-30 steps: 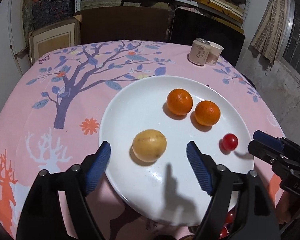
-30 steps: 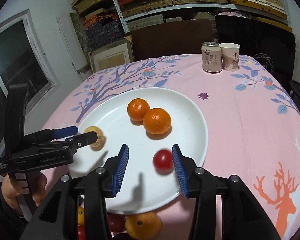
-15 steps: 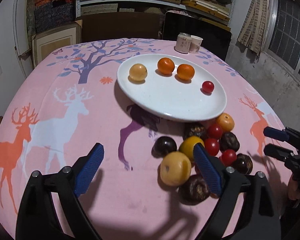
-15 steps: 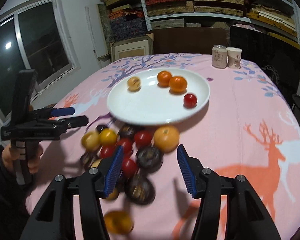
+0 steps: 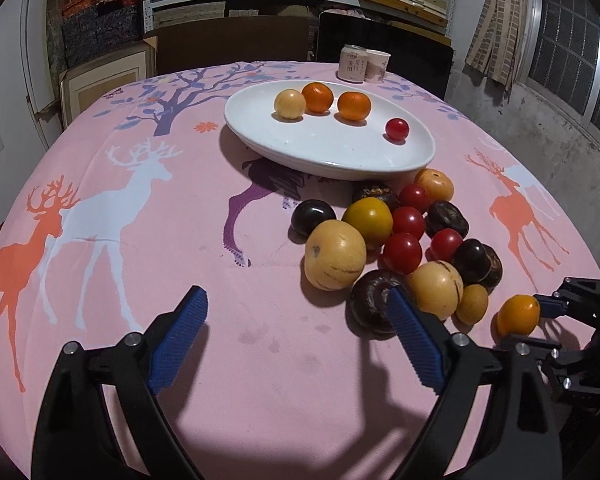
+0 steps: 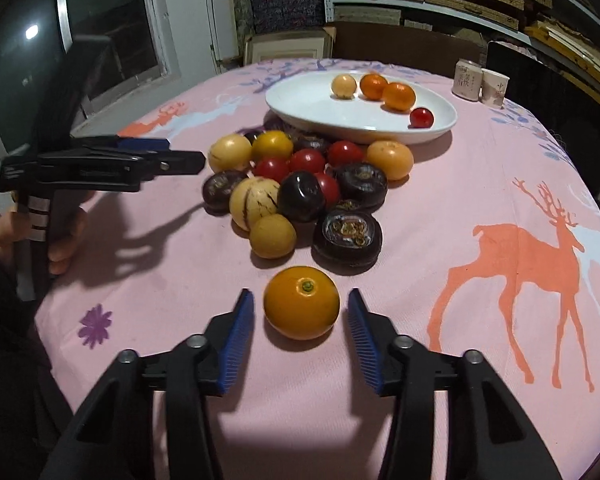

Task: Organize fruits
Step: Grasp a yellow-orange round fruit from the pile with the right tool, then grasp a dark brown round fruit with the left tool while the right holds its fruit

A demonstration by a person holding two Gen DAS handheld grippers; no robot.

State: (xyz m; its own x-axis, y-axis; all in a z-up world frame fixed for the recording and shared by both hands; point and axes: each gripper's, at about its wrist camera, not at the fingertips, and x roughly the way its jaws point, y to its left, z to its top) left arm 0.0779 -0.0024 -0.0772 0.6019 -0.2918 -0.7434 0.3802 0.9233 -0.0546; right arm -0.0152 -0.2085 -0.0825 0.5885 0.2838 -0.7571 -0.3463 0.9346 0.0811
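Note:
A white plate (image 5: 332, 156) at the far side holds a pale yellow fruit (image 5: 289, 105), two oranges (image 5: 318, 97) and a cherry tomato (image 5: 397, 129). In front of it lies a heap of fruit (image 5: 380, 236): red tomatoes, dark purple fruits, yellow ones. One small orange fruit (image 6: 301, 303) lies apart on the cloth, between the fingers of my right gripper (image 6: 300, 298). Its jaws are closing, and a gap shows on each side of the fruit. My left gripper (image 5: 296, 300) is open over bare cloth, its right finger just in front of a dark purple fruit (image 5: 374, 306).
A drink can (image 5: 353, 63) and a paper cup (image 5: 377, 65) stand beyond the plate. The round table has a pink cloth (image 5: 140, 208) printed with deer. A hand (image 6: 60, 240) holds the left gripper at the table's left edge. Dark chairs and shelves stand behind.
Both grippers have drawn back from the plate to the heap near the table's front. The cherry tomato stayed on the plate. The right jaws opened, then narrowed around the orange fruit; the left widened.

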